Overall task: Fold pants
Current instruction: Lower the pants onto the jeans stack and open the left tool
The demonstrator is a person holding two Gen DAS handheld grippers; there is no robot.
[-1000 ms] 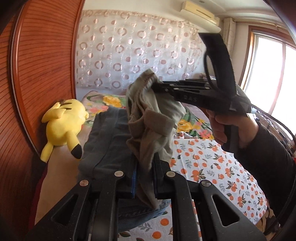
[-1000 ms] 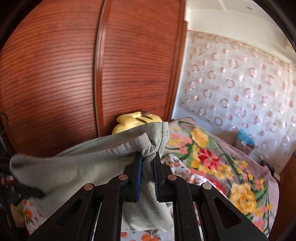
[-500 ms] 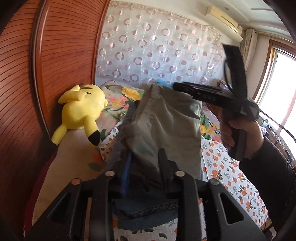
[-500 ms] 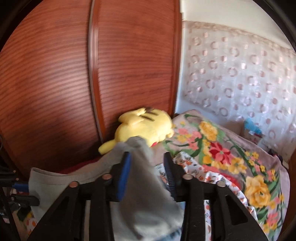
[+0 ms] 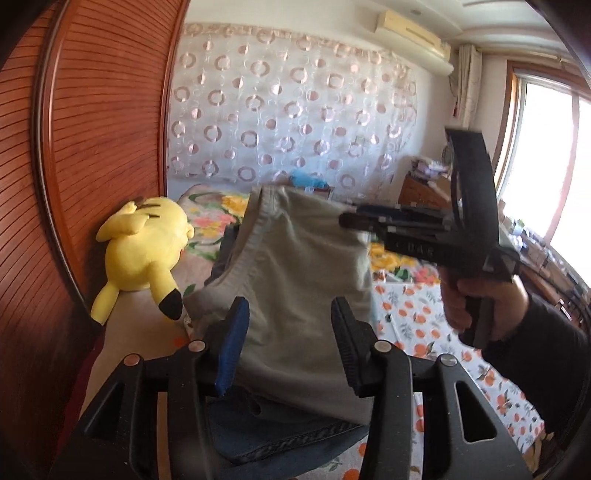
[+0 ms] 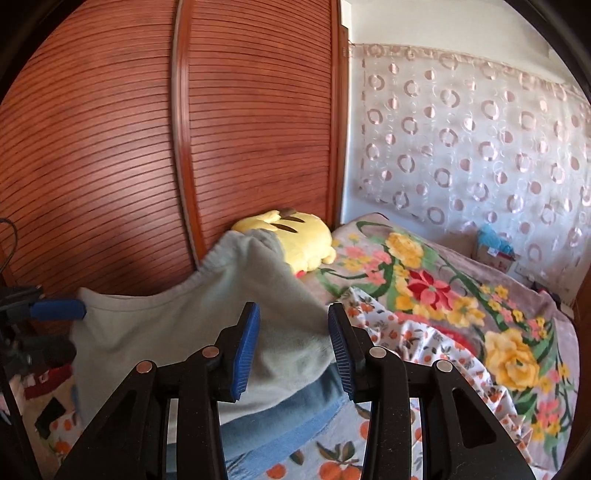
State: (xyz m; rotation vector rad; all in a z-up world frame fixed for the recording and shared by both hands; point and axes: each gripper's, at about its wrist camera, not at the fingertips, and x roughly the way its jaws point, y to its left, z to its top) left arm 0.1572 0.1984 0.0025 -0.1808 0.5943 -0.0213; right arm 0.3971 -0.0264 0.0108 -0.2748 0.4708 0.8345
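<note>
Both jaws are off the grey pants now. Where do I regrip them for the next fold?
Probably take the grey pants by the thick stitched hem along their left edge, coming in from the plush toy side. That edge stands raised and firm, so jaws can slide around it without catching the jeans underneath.

Home bedroom, floral bedspread [image 6: 424, 280], yellow plush toy [image 5: 142, 251], wooden wardrobe doors [image 6: 147, 147], wall air conditioner [image 5: 413, 35]
</note>
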